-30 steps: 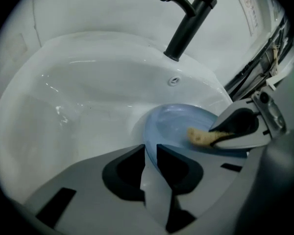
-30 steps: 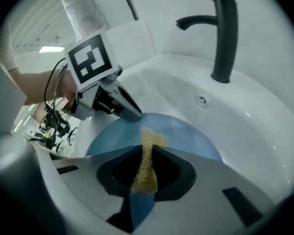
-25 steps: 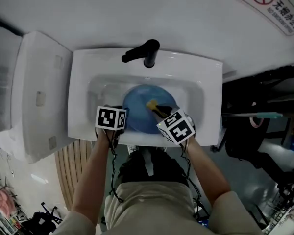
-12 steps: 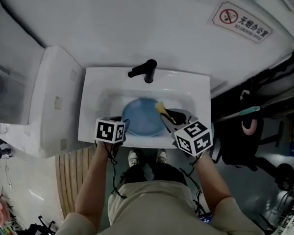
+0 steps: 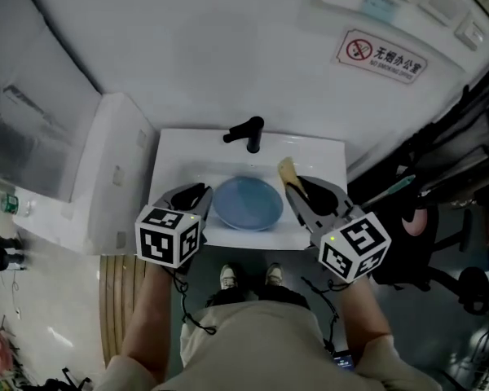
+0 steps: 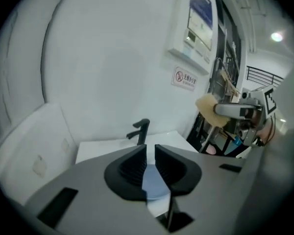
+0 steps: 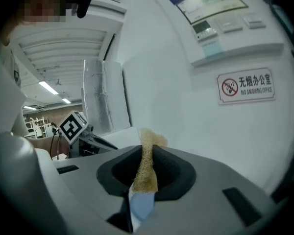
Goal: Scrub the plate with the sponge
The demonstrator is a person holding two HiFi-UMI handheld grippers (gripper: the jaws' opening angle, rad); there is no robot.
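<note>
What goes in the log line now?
left gripper: jaws just closing, empty | right gripper: shut on yellow sponge | round blue plate: in white sink

Even, diffuse indoor light fills the head view. The white wall [image 5: 228,55] and sink [image 5: 330,157] come out bright, with only soft shading inside the basin. Both gripper views bend hard at the edges and fade to black in the corners. The left gripper view is soft and hazy throughout, and a ceiling lamp [image 6: 277,35] flares at upper right. In the right gripper view strip lights [image 7: 48,88] glow at left. The sponge [image 7: 148,165] shows fairly crisp fibres, while the grey jaws nearest the lens blur.
</note>
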